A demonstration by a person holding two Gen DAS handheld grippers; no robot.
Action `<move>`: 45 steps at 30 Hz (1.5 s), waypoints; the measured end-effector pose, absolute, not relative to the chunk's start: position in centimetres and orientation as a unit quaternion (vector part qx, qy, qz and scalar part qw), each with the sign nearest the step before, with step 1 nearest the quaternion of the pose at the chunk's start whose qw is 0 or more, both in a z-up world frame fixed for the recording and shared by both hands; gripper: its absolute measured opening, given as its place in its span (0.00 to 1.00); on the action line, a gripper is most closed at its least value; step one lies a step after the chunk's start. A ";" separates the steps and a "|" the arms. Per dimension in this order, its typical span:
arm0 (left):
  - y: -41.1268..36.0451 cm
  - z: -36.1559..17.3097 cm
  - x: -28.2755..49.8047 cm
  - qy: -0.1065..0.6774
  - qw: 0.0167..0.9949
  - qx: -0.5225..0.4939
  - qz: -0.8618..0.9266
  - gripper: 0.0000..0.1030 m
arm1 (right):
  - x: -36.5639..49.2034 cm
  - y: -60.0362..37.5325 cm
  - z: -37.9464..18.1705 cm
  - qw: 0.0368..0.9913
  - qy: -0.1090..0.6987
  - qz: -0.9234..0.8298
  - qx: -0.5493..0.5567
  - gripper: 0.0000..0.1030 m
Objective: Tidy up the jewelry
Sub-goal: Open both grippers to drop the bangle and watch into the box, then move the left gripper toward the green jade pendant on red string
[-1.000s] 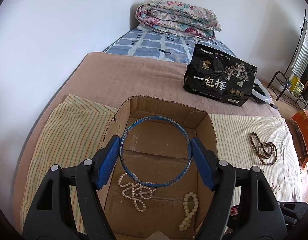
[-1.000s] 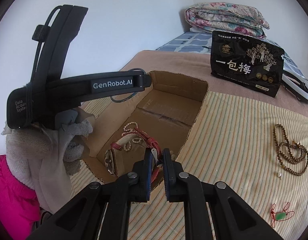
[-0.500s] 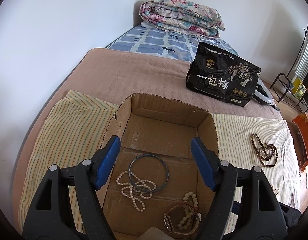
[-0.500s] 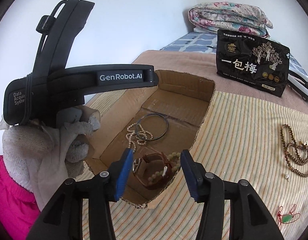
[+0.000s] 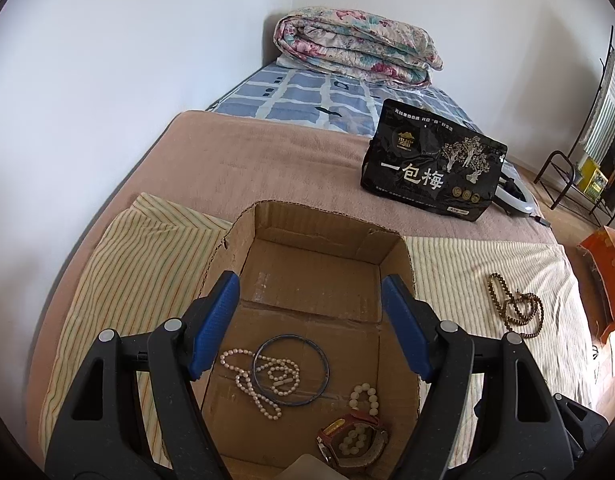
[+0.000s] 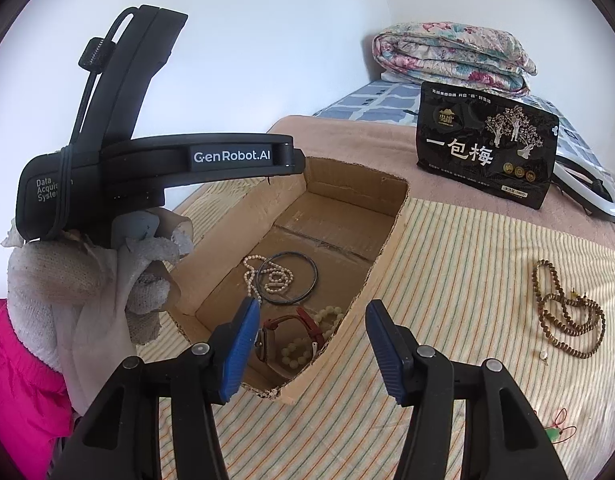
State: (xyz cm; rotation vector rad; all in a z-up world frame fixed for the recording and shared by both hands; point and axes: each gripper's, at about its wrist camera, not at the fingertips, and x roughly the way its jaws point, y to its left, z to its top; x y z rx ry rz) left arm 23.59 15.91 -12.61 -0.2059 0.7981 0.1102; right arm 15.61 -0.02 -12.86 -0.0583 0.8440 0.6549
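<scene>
An open cardboard box (image 5: 331, 216) (image 6: 391, 236) sits on a striped cloth on the bed. Inside it lie a dark blue bangle (image 5: 291, 336) (image 6: 316, 276) over a pearl necklace (image 5: 247, 384) (image 6: 249, 276), a red-strapped watch (image 5: 347, 436) (image 6: 303, 320) and a pale bead bracelet (image 5: 363, 394) (image 6: 331, 312). My left gripper (image 5: 310, 284) hangs open above the box, holding nothing. My right gripper (image 6: 312, 306) is over the box's near corner, its jaws opening with nothing between them. A brown bead necklace (image 5: 515, 312) (image 6: 563, 308) and a green pendant on red cord (image 6: 557, 432) lie on the cloth to the right.
A black printed bag (image 5: 431, 168) (image 6: 487, 148) stands behind the box, with a white ring light (image 6: 587, 188) beside it. A folded floral quilt (image 5: 355, 48) lies at the bed's far end. An orange box (image 5: 603, 264) and a metal rack (image 5: 567, 176) are off the right side. A gloved hand (image 6: 87, 280) holds the left gripper.
The left gripper let the bangle go, and it dropped onto the pearls in the box. The right gripper opened, and the watch fell from it into the box.
</scene>
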 end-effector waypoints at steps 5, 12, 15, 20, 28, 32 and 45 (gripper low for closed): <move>15.1 -11.5 23.0 0.376 0.920 -0.097 0.051 0.74 | 14.9 -1.0 -12.1 0.866 0.395 0.306 -0.030 0.60; 13.2 -10.3 22.1 0.358 0.929 -0.084 0.041 0.74 | 14.2 -4.5 -11.1 0.884 0.370 0.284 -0.029 0.82; 12.4 -10.2 21.7 0.354 0.931 -0.086 0.033 0.74 | 14.0 -6.5 -11.1 0.890 0.366 0.270 -0.030 0.85; 10.4 -9.9 21.3 0.350 0.933 -0.077 0.016 0.74 | 13.9 -10.5 -11.1 0.898 0.363 0.245 -0.032 0.91; 6.3 -10.2 20.8 0.355 0.933 -0.056 -0.024 0.74 | 13.6 -18.2 -10.7 0.917 0.354 0.185 -0.005 0.99; 4.1 -10.6 20.5 0.360 0.931 -0.046 -0.048 0.74 | 13.2 -21.8 -11.0 0.921 0.357 0.156 0.003 0.99; -2.3 -13.4 20.5 0.395 0.913 -0.033 -0.099 0.74 | 12.3 -27.5 -13.9 0.914 0.388 0.116 0.009 0.99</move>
